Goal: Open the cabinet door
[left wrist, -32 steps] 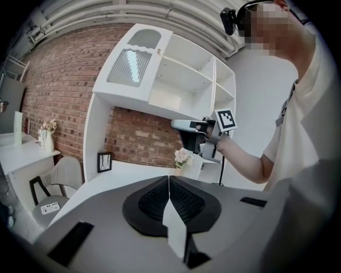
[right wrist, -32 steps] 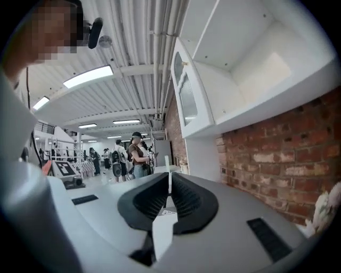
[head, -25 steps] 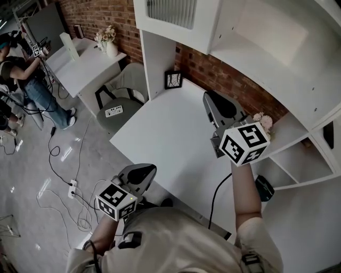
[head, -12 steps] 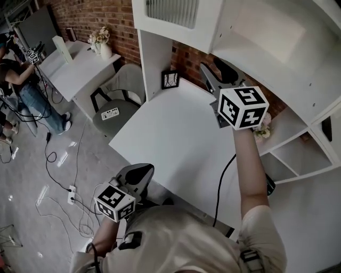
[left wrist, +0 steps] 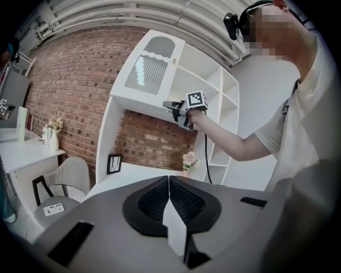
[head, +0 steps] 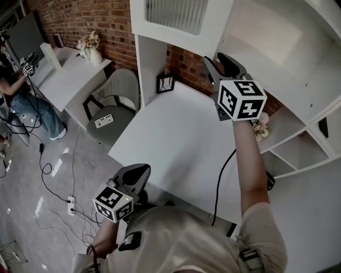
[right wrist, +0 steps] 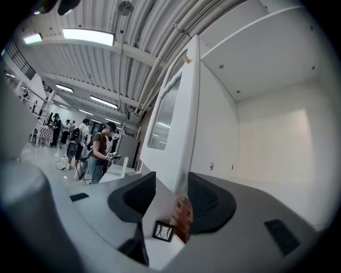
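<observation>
Cabinet door (head: 178, 21) stands swung out above the counter (head: 176, 133). Right hand-held gripper (head: 217, 59) is at the door's lower free edge, jaws wide with the edge between them, pads not pressing. Left hand-held gripper (head: 138, 173) is well below the door, jaws together, empty.

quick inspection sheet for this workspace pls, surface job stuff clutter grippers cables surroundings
surface: white desk, small items only at its back
job's things: cabinet door swung out, cabinet interior showing
clutter: picture frame and flowers by the brick wall
grippers: right gripper up at the door's lower edge, jaws apart, gripping nothing; left gripper low by the desk's near edge, jaws together, empty
cables: black cable hangs from the right gripper; loose cables and power strip on the floor
surroundings: chair, second desk, person at the left
</observation>
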Available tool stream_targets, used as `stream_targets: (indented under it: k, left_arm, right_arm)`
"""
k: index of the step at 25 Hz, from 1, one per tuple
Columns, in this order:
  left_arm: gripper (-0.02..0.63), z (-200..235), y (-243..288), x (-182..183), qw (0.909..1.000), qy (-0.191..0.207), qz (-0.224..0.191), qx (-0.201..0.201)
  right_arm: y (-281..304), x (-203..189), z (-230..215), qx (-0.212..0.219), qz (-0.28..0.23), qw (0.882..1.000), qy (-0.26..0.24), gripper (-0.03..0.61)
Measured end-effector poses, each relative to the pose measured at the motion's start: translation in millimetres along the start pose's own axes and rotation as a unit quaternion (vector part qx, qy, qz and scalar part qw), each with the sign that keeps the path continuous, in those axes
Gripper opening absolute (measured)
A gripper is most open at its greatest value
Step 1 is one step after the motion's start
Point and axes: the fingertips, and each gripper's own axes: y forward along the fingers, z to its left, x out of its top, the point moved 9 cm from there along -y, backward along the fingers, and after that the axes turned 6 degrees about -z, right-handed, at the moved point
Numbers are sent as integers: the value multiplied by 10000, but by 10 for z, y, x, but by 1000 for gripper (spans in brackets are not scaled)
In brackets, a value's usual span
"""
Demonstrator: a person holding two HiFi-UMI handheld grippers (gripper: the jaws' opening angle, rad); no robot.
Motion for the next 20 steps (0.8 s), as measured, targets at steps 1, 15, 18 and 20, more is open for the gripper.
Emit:
stream_targets:
  k: [1,15,18,20]
  left_arm:
    - [17,26,10,13,10000,-4,7,-35]
    - [17,178,-6,31,9996,-64,149,-212]
    - [17,171,-12,30,9997,-61,150,-201]
    - [17,169,-21,27,9997,-56,157,-205]
  right_arm:
    - [29,5,-10,-49,23,10000,-38,181]
    - [70,30,78,-323,94,9992,-236,199]
    - [45,43,87,-291,64,9995,-110,199]
    - [28,55,107,-242,40,9997,5,206]
